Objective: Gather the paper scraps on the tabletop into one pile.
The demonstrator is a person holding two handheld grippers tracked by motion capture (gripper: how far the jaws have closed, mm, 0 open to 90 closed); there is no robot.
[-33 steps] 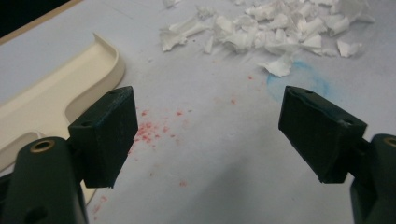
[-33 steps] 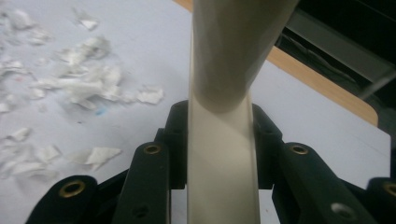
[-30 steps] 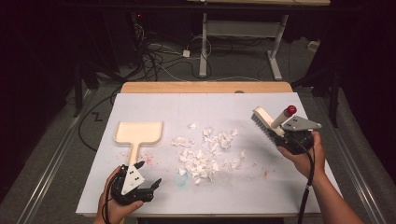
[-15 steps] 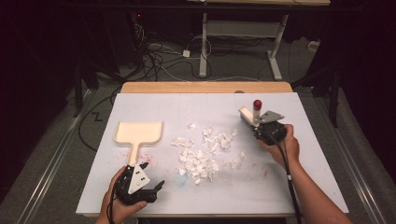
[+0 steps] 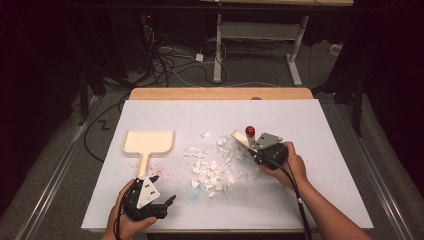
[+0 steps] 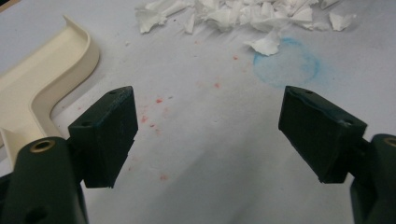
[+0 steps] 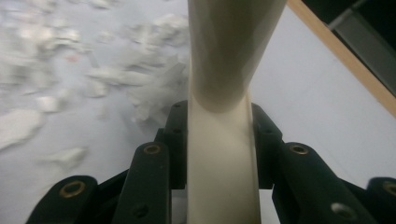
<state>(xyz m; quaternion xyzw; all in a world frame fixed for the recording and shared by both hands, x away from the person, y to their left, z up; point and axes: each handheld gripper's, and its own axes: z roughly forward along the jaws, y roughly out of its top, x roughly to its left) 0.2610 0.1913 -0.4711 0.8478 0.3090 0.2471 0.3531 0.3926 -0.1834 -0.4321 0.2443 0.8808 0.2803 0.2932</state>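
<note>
Starting at the left: the cream dustpan (image 5: 148, 142) lies flat on the white table (image 5: 325, 125), mouth at the far end, handle running toward you along the near-far line. Your left gripper (image 5: 150, 202) sits at the near edge just right of that handle's end, jaws spread wide with nothing between them; in the left gripper view the dustpan (image 6: 42, 88) shows off to the left of the jaws, so this hand is the nearer one to it. Moving right, the torn paper scraps (image 5: 212, 167) sit mid-table, a loose pile well right of the pan mouth, with bare table between. At the pile's right edge your right gripper (image 5: 260, 152) is clamped on the cream brush handle (image 7: 222, 140), jaws closed tight on both its sides; the brush (image 5: 242, 140) points far-left, head down by the scraps. Judgement: the sweep has to go right to left, toward the pan, whose mouth faces far, not toward the pile, so you'd likely need the left hand to turn it first.
</note>
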